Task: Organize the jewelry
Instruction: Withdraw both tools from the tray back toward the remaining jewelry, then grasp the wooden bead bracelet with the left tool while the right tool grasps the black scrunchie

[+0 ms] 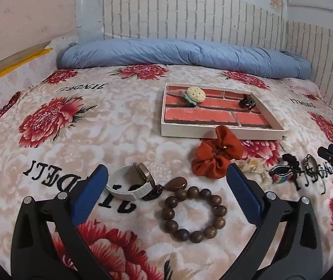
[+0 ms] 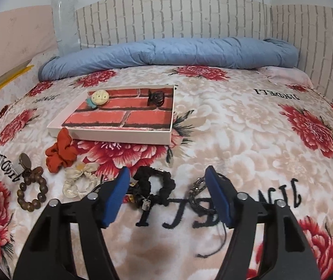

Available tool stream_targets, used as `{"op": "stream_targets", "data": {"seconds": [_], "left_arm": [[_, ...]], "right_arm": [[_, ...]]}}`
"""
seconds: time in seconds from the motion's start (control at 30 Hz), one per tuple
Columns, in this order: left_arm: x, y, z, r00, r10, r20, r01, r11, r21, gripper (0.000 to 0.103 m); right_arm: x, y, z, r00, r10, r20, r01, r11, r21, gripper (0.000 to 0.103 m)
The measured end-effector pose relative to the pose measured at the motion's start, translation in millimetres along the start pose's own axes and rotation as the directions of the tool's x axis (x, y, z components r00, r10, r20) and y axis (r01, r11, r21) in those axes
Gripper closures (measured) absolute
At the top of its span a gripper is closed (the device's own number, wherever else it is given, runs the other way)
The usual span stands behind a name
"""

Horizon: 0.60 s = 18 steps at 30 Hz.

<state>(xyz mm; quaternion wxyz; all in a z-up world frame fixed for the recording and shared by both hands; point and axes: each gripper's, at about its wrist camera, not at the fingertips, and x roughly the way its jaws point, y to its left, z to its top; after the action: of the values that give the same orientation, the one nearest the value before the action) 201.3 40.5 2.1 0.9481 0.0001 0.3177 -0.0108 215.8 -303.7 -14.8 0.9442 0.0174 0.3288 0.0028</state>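
Note:
A shallow white tray (image 1: 213,133) (image 2: 119,138) lined with red brick print lies on the bed, holding a cream plush clip (image 1: 195,94) and a black claw clip (image 1: 247,102). My left gripper (image 1: 166,170) is open low over the blanket; a white-strapped watch (image 1: 129,183), a brown stone pendant (image 1: 177,183) and a wooden bead bracelet (image 1: 193,214) lie between and just beyond its fingers. My right gripper (image 2: 167,171) is open, with a black fabric band (image 2: 157,182) lying between its pads, untouched. A silver chain bracelet (image 2: 196,186) lies by its right finger.
An orange scrunchie (image 1: 215,156) (image 2: 60,151) rests against the tray's near wall. A cream flower tie (image 1: 251,164) (image 2: 80,175) and a rainbow band (image 1: 281,176) lie between the two grippers. A rolled blue quilt (image 1: 178,53) runs along the brick-pattern wall behind.

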Motion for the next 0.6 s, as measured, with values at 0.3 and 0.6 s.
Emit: {"op": "stream_targets", "data": {"seconds": [0.3, 0.6], "left_arm": [[28.6, -2.8, -16.7, 0.997, -0.006, -0.081, 0.01, 0.999, 0.041, 0.006], [44.2, -12.3, -34.3, 0.992, -0.025, -0.128, 0.035, 0.997, 0.075, 0.013]], "right_arm": [[40.0, 2.4, -16.1, 0.997, 0.015, -0.075, -0.013, 0.999, 0.034, 0.045], [55.0, 9.0, -20.0, 0.993, 0.01, -0.114, -0.009, 1.0, 0.011, 0.051]]}}
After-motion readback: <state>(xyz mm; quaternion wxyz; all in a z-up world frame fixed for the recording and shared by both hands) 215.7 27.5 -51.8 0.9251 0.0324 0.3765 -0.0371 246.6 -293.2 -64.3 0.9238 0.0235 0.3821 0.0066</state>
